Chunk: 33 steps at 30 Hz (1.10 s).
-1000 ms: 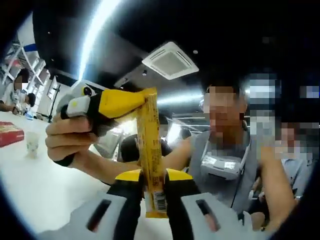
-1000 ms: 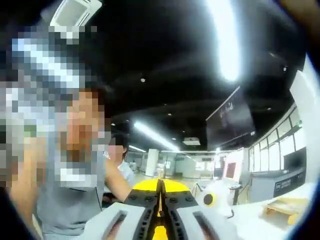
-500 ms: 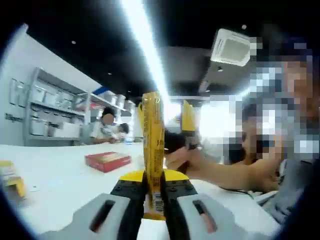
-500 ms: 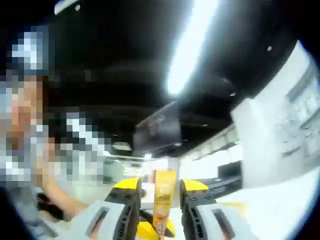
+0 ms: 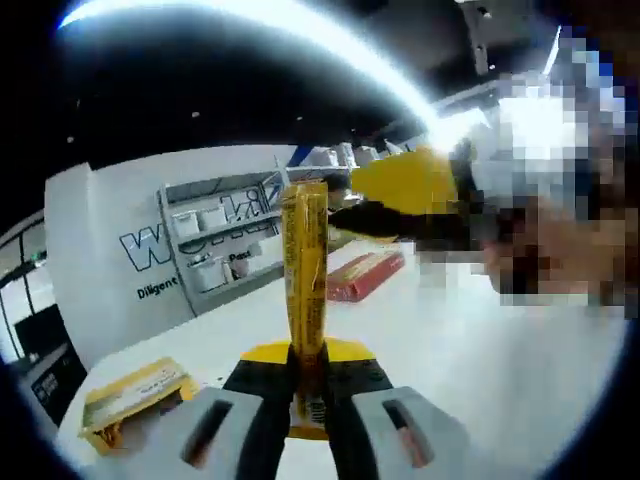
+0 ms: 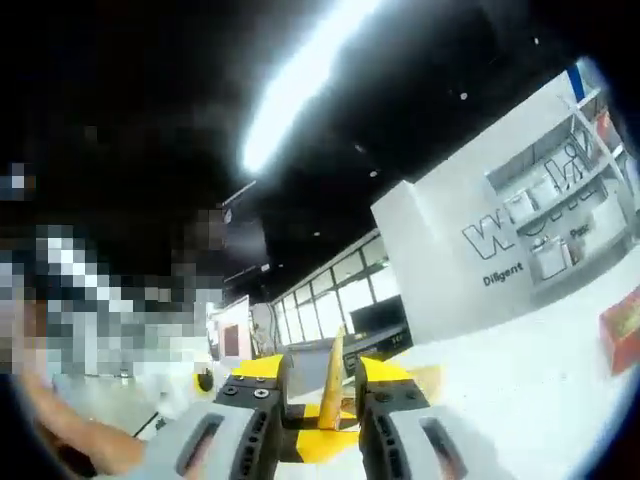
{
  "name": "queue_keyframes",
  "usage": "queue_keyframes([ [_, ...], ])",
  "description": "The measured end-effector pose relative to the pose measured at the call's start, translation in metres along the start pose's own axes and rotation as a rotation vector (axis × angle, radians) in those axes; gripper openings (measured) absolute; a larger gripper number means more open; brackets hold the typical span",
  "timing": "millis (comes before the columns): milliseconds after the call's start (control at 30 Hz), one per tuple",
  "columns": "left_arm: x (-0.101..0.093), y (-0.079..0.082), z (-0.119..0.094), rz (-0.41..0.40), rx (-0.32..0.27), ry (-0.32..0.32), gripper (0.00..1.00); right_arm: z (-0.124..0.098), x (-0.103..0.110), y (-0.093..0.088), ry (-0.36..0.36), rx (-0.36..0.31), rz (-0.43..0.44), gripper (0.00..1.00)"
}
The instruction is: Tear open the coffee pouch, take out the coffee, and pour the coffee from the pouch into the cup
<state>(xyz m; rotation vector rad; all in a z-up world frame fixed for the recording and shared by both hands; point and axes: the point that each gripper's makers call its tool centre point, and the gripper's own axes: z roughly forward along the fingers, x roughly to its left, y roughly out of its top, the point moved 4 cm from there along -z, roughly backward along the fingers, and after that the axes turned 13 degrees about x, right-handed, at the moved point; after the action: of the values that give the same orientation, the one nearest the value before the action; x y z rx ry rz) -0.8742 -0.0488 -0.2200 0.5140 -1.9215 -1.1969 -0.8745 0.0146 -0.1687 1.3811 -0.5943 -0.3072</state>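
A yellow coffee stick pouch (image 5: 304, 290) stands upright in the left gripper view, and my left gripper (image 5: 305, 385) is shut on its lower end. My right gripper (image 5: 405, 195) comes in from the right, its black tips close beside the pouch's top. In the right gripper view the right gripper (image 6: 318, 390) has its jaws apart, with the pouch (image 6: 332, 385) seen edge-on as a thin yellow strip in the gap. I cannot tell whether the pouch's top is torn.
A white table (image 5: 470, 370) spreads below. On it lie a red box (image 5: 365, 275), also at the right edge (image 6: 622, 335), and a yellow box (image 5: 135, 395) at the lower left. A white wall with shelves (image 5: 225, 250) stands behind. A person's hand holds the right gripper.
Both views have swung round towards the shelved wall. The right gripper's jaws, pressed together a second ago, have parted and stay apart. The left gripper keeps its hold on the pouch.
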Motion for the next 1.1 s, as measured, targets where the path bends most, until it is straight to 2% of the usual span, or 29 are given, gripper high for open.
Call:
queue_keyframes([
  [67, -0.004, 0.006, -0.002, 0.039, -0.005, 0.027, 0.12, 0.0, 0.003, -0.005, 0.005, 0.022, -0.001, 0.15],
  [100, -0.005, 0.008, -0.004, 0.04, -0.01, 0.025, 0.12, -0.001, 0.0, -0.005, -0.023, 0.017, -0.012, 0.13],
  [200, -0.003, 0.01, -0.006, 0.043, -0.02, 0.037, 0.12, -0.005, 0.0, -0.004, -0.015, 0.011, 0.013, 0.1],
  [300, -0.005, 0.009, -0.004, 0.035, -0.033, 0.003, 0.12, -0.005, 0.001, -0.004, -0.031, 0.014, -0.011, 0.08],
  [367, -0.01, 0.007, -0.002, 0.005, -0.036, -0.067, 0.16, -0.005, -0.001, -0.004, -0.027, 0.029, -0.037, 0.07],
  [400, -0.009, 0.006, -0.001, -0.005, -0.028, -0.073, 0.17, -0.005, -0.003, -0.004, -0.029, 0.034, -0.057, 0.07],
  [433, -0.009, 0.006, 0.001, -0.041, -0.041, -0.112, 0.2, -0.006, -0.003, -0.002, -0.018, 0.037, -0.1, 0.07],
  [500, -0.015, 0.009, 0.001, -0.142, -0.08, -0.238, 0.29, -0.007, -0.005, -0.002, 0.024, 0.076, -0.16, 0.07],
  [533, -0.018, 0.01, 0.001, -0.173, -0.106, -0.303, 0.34, -0.01, -0.003, 0.0, 0.052, 0.069, -0.177, 0.07],
  [567, -0.022, 0.013, 0.0, -0.213, -0.144, -0.378, 0.38, -0.012, 0.003, -0.001, 0.138, 0.08, -0.188, 0.06],
  [600, -0.022, 0.009, 0.001, -0.267, -0.127, -0.429, 0.41, -0.016, 0.0, -0.003, 0.156, 0.118, -0.19, 0.06],
  [633, -0.025, 0.012, -0.001, -0.263, -0.175, -0.486, 0.43, -0.019, 0.004, 0.0, 0.202, 0.097, -0.218, 0.06],
  [667, -0.028, 0.011, -0.004, -0.293, -0.178, -0.529, 0.44, -0.022, 0.009, -0.002, 0.282, 0.118, -0.218, 0.06],
  [700, -0.028, 0.011, -0.004, -0.294, -0.186, -0.553, 0.44, -0.023, 0.006, -0.002, 0.266, 0.131, -0.221, 0.06],
  [733, -0.03, 0.012, -0.007, -0.298, -0.204, -0.587, 0.43, -0.025, 0.007, -0.001, 0.293, 0.119, -0.235, 0.06],
  [767, -0.033, 0.014, -0.009, -0.32, -0.209, -0.636, 0.43, -0.028, 0.014, -0.002, 0.362, 0.125, -0.223, 0.06],
  [800, -0.035, 0.014, -0.011, -0.327, -0.209, -0.665, 0.42, -0.029, 0.016, -0.003, 0.377, 0.13, -0.231, 0.06],
  [833, -0.035, 0.018, -0.012, -0.334, -0.238, -0.709, 0.4, -0.03, 0.021, -0.004, 0.403, 0.13, -0.227, 0.06],
  [867, -0.037, 0.019, -0.014, -0.354, -0.241, -0.747, 0.39, -0.032, 0.029, -0.007, 0.446, 0.138, -0.237, 0.06],
  [900, -0.04, 0.019, -0.015, -0.361, -0.237, -0.771, 0.36, -0.031, 0.031, -0.008, 0.438, 0.143, -0.244, 0.06],
  [933, -0.045, 0.02, -0.018, -0.352, -0.238, -0.822, 0.33, -0.031, 0.034, -0.009, 0.446, 0.145, -0.247, 0.06],
  [967, -0.048, 0.02, -0.019, -0.35, -0.228, -0.844, 0.33, -0.03, 0.037, -0.01, 0.462, 0.152, -0.248, 0.06],
  [1000, -0.047, 0.02, -0.018, -0.348, -0.226, -0.836, 0.32, -0.03, 0.038, -0.011, 0.467, 0.155, -0.25, 0.06],
  [1067, -0.053, 0.018, -0.021, -0.329, -0.218, -0.872, 0.26, -0.029, 0.043, -0.015, 0.485, 0.169, -0.257, 0.06],
  [1100, -0.055, 0.018, -0.021, -0.325, -0.213, -0.867, 0.24, -0.029, 0.044, -0.016, 0.487, 0.175, -0.258, 0.06],
])
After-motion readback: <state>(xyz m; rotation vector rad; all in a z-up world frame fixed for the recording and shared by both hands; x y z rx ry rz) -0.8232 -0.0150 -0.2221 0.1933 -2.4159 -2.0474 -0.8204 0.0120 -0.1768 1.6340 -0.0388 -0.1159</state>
